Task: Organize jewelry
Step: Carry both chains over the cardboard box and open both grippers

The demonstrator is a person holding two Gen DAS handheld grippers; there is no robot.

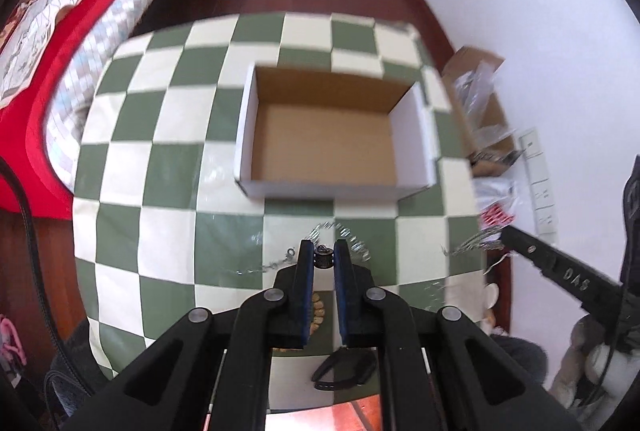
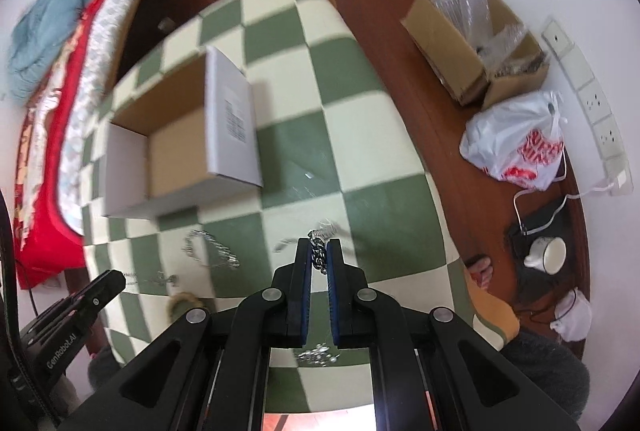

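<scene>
Left gripper (image 1: 324, 261) jaws pinch charm (image 1: 323, 258), right gripper (image 2: 319, 259) chain (image 2: 318, 257), near box (image 1: 336, 187) edge.

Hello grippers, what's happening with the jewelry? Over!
Left gripper shut on dark charm. Right gripper shut on silver chain. Cardboard box open, nothing inside. Path clear.

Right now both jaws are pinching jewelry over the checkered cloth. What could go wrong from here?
1. The left gripper holds only the small dark charm at the very tips of its jaws; it may slip out before reaching the open cardboard box.
2. The silver chain in the right gripper dangles and could snag the loose silver bracelet on the green-and-cream checkered tablecloth.
3. Both views are motion-blurred; a fast swing might fling pieces off.
</scene>
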